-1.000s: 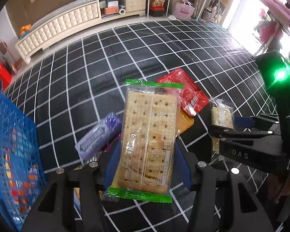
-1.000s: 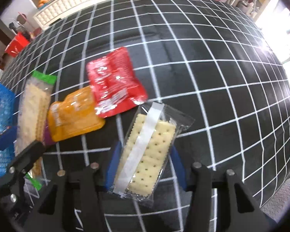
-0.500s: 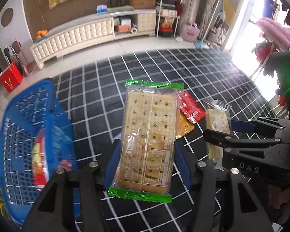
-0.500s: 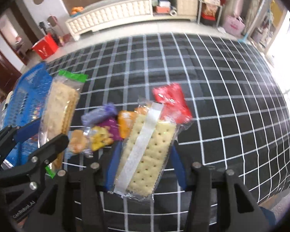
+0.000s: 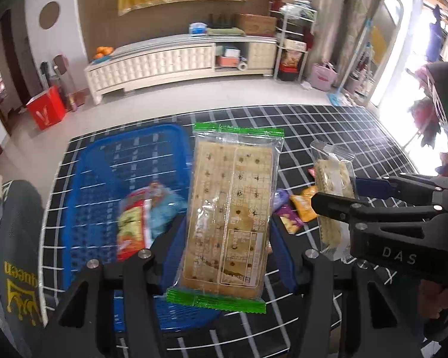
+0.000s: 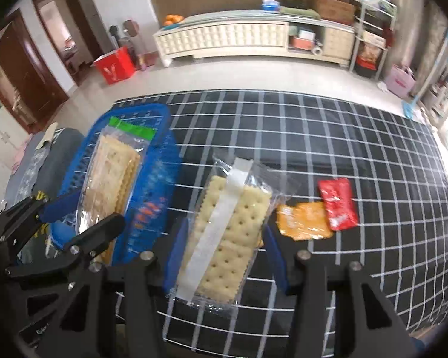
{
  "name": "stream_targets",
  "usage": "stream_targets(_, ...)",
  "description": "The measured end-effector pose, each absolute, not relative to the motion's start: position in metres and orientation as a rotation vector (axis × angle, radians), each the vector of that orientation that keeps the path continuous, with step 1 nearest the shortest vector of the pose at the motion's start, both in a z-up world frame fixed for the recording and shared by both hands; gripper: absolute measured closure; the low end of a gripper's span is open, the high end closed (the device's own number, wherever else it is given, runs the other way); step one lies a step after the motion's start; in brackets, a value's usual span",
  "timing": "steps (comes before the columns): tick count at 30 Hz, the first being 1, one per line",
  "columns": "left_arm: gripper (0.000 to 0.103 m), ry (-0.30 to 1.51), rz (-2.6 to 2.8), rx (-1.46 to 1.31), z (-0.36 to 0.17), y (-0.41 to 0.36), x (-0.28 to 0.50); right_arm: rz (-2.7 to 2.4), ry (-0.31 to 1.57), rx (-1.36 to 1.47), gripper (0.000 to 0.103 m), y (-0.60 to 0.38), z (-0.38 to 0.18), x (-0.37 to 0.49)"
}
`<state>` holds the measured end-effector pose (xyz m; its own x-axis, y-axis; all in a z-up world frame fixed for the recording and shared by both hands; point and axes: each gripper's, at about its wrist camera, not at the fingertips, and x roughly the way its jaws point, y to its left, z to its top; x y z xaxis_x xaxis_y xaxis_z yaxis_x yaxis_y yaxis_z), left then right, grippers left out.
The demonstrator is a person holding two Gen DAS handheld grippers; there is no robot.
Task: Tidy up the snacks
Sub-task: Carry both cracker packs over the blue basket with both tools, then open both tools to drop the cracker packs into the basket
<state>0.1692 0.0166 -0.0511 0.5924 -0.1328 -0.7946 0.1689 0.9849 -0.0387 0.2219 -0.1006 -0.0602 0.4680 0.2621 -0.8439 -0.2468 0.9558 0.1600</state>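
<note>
Above checkered cloth point(image 6: 358, 137), cracker packs point(image 5: 230, 208) sit between both grippers' fingers point(image 5: 279, 250).

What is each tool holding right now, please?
Left tool: shut on the green-edged cracker pack.
Right tool: shut on the clear cracker pack.
</note>
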Motion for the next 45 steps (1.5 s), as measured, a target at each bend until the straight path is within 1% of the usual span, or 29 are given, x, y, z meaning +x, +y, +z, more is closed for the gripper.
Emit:
stream_targets(8,0.05,0.928,-0.088,-0.008,-0.048,0.076,0.163,0.403,1.038,-0.029,0.048,-0.047,-0.059,0.235)
stream_targets(18,0.05,0.968,-0.05,-0.034,-0.059,0.115,0.186,0.445,1.064,-0.096,0.048,0.009,-0.059,0.256)
stream_targets(30,0.05,1.009,-0.046,-0.08,-0.076,0.142,0.227,0.433,1.102,-0.185,0.048,0.041,-0.073,0.29)
stream_targets(37,0.05,1.008,-0.048,-0.095,-0.077,0.146,0.234,0.433,1.124,-0.193,0.048,0.044,-0.079,0.292)
stream_targets(41,0.049,1.013,-0.04,-0.115,-0.079,0.147,0.235,0.395,1.074,-0.264,0.048,0.048,-0.075,0.291)
stream_targets(45,0.049,1.0,-0.035,-0.13,-0.076,0.149,0.234,0.427,1.101,-0.253,0.045,0.048,-0.078,0.294)
